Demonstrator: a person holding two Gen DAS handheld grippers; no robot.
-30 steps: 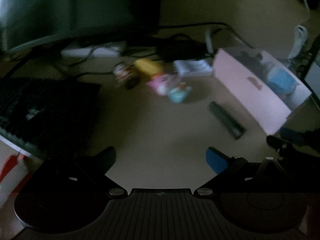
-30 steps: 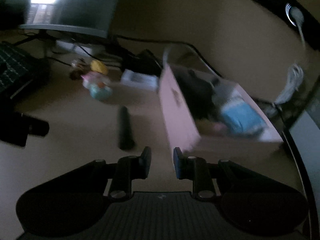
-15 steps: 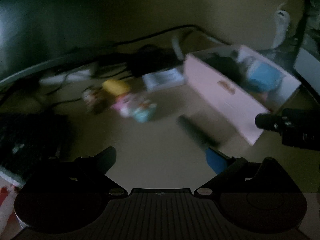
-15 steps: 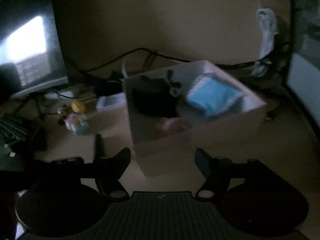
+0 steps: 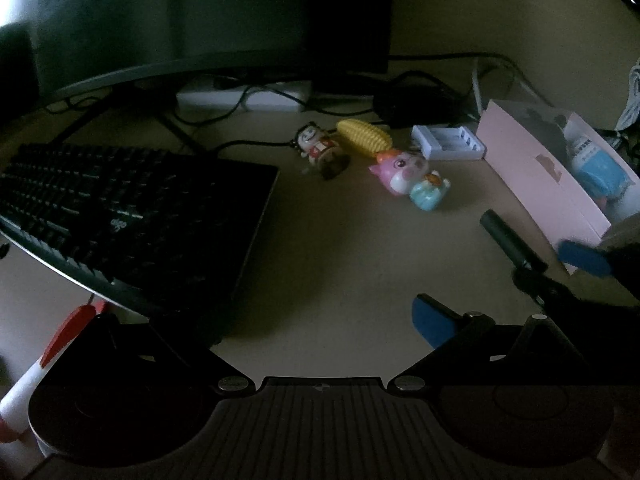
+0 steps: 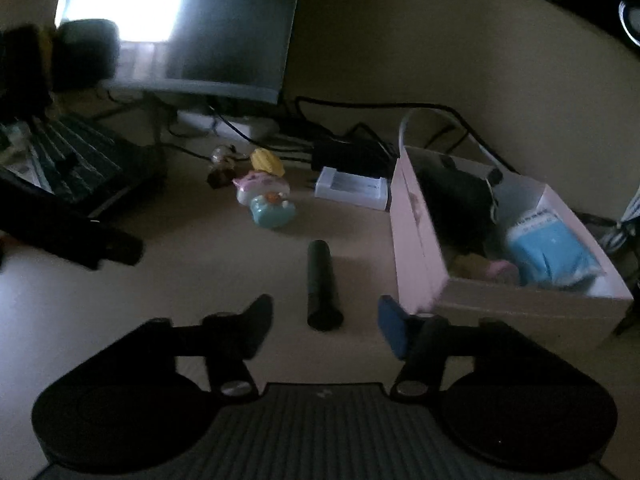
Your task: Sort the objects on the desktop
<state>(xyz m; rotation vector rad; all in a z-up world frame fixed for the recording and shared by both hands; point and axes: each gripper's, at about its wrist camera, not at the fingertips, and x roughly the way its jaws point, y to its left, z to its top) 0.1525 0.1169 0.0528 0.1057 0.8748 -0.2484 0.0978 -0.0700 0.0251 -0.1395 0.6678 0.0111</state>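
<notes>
a matt beige worktop (image 6: 224, 264) carries a matt black cylinder (image 6: 322, 284), glossy plastic toy figures (image 5: 408, 178), a ribbed yellow plastic corn (image 5: 364, 136) and a smooth pale pink cardboard box (image 6: 416, 240).

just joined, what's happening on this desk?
A person with a gripper in each hand is sorting desk clutter into the pink box. The right gripper is lined up on the black cylinder lying beside the box; its jaws are closing, nothing pressed yet. The left gripper is open and empty. The toys and charger lie loose on the desk.
</notes>
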